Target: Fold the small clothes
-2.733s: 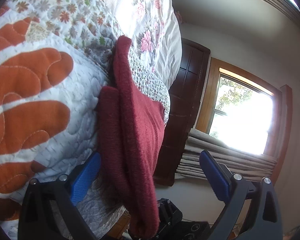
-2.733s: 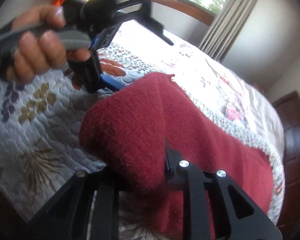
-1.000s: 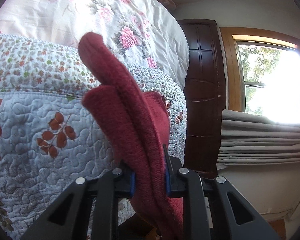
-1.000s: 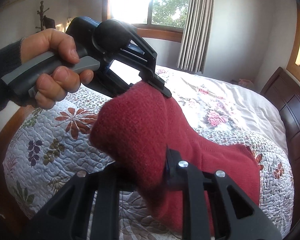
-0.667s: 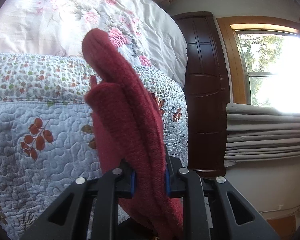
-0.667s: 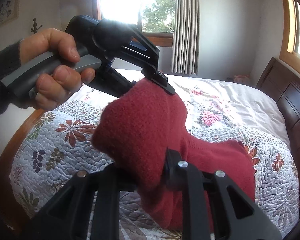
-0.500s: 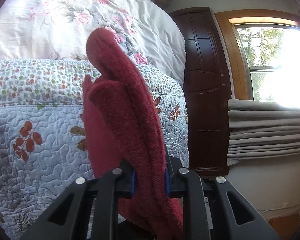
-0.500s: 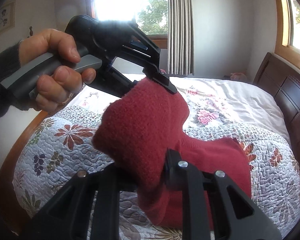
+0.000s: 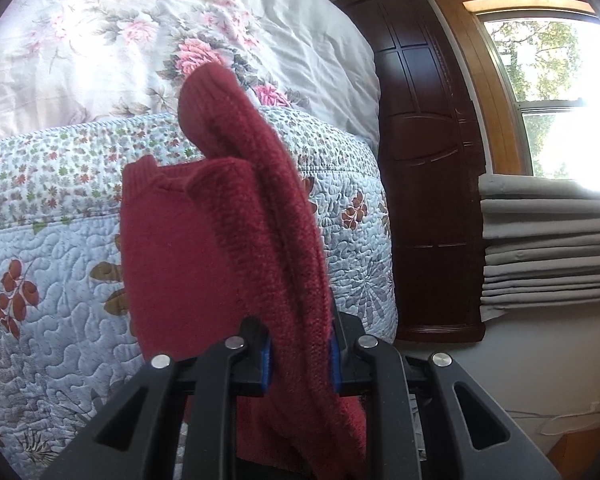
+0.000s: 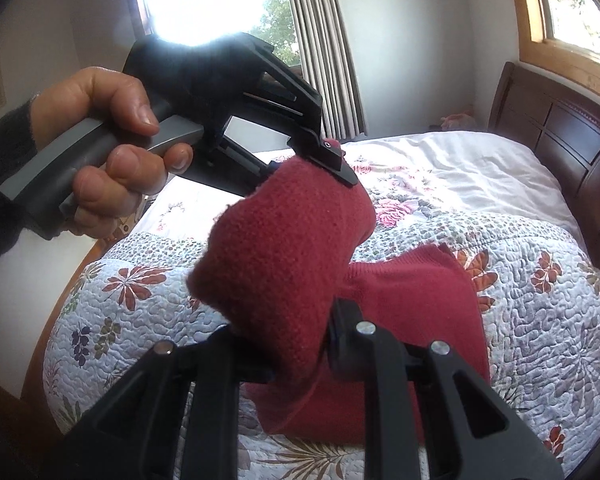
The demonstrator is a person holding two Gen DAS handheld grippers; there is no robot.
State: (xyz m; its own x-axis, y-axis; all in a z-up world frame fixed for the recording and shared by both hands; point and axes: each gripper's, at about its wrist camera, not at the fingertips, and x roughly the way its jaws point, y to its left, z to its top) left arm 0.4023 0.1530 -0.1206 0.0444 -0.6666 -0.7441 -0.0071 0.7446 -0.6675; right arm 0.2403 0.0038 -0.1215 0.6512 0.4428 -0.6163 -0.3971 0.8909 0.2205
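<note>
The fold looks about half done: the left gripper (image 9: 298,354) and right gripper (image 10: 300,354) each pinch tight one edge of the soft dark-red knitted garment (image 10: 412,312), lifted over the flowery quilted bedspread (image 10: 540,320), not yet laid flat.

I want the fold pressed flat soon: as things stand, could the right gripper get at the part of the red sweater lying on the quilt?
Probably not yet. The right gripper is shut on a raised fold of the red sweater, as is the left gripper; it would have to let go first. Nothing else covers the part lying on the quilt.
</note>
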